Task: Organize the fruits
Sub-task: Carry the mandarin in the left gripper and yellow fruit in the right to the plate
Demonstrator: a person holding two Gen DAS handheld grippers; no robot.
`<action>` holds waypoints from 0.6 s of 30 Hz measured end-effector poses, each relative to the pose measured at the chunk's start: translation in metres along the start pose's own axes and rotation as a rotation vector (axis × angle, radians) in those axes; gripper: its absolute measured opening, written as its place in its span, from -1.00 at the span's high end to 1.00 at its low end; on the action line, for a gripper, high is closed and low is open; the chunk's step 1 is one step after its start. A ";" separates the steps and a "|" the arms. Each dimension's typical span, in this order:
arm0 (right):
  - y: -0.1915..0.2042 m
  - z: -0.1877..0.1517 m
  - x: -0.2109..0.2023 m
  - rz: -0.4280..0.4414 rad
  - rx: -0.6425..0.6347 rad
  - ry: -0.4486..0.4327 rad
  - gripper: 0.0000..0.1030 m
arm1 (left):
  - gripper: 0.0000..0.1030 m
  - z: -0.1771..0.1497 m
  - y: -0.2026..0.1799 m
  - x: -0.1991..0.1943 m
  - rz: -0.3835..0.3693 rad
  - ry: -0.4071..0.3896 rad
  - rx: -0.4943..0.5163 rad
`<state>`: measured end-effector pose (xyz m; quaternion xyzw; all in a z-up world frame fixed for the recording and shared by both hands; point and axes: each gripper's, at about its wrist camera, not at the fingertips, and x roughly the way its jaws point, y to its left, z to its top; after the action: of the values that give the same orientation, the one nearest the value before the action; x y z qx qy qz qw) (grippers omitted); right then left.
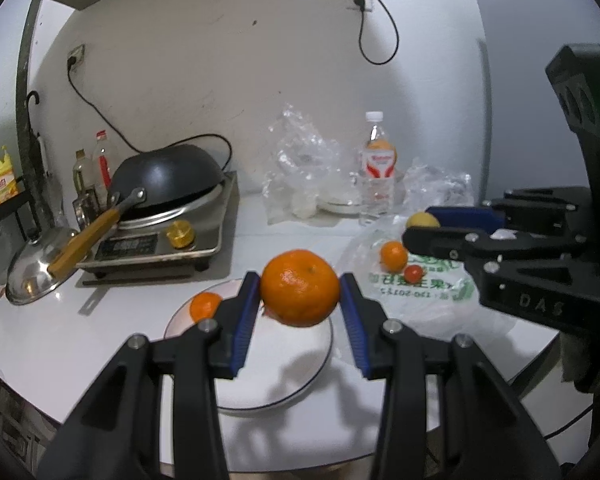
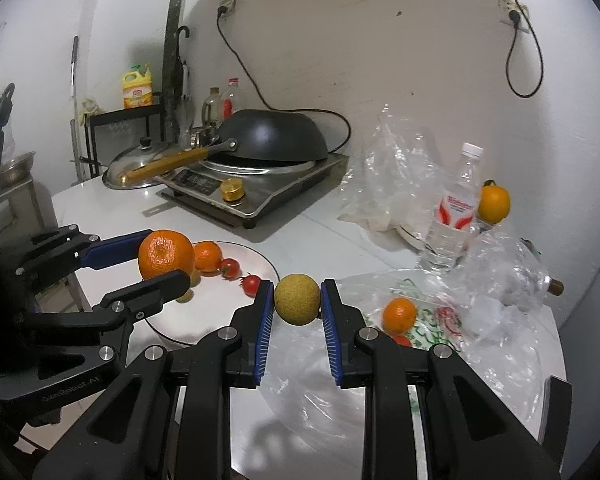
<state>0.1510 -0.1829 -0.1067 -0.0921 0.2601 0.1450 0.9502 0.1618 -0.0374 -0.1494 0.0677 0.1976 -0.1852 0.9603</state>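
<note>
Both grippers w/ fruit over white table
Left gripper (image 1: 300, 292) clamps big orange (image 1: 299, 287) above plate (image 1: 260, 368); right gripper (image 2: 297, 300) clamps yellow fruit (image 2: 297, 299); stove (image 1: 172, 240) far left.

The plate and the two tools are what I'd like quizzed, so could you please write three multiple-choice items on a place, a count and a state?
1. Where is the left tool's orange?
A. above the plate
B. on the stove
C. in the bag

2. How many small red tomatoes lie on the plate?
A. none
B. two
C. five

3. What is the right tool doing?
A. hanging open
B. gripping the bottle
C. gripping a yellow-green fruit

Key:
1 A: the left tool holds the orange over the plate.
2 B: two tomatoes show on it in the right wrist view.
3 C: the right tool pinches the yellow-green fruit between both pads.
</note>
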 end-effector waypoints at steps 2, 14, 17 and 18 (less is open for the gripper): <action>0.003 0.000 0.005 0.007 -0.003 0.006 0.50 | 0.20 -0.004 0.004 0.002 0.002 0.009 -0.003; 0.020 0.001 0.039 0.032 -0.021 0.059 0.50 | 0.20 -0.025 0.026 0.022 0.008 0.059 -0.023; 0.023 0.001 0.046 0.038 -0.025 0.071 0.50 | 0.19 -0.030 0.031 0.028 0.008 0.075 -0.030; 0.024 0.001 0.049 0.040 -0.027 0.076 0.50 | 0.20 -0.033 0.033 0.030 0.008 0.082 -0.031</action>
<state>0.1840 -0.1490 -0.1343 -0.1050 0.2960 0.1640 0.9351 0.1884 -0.0102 -0.1893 0.0611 0.2393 -0.1756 0.9530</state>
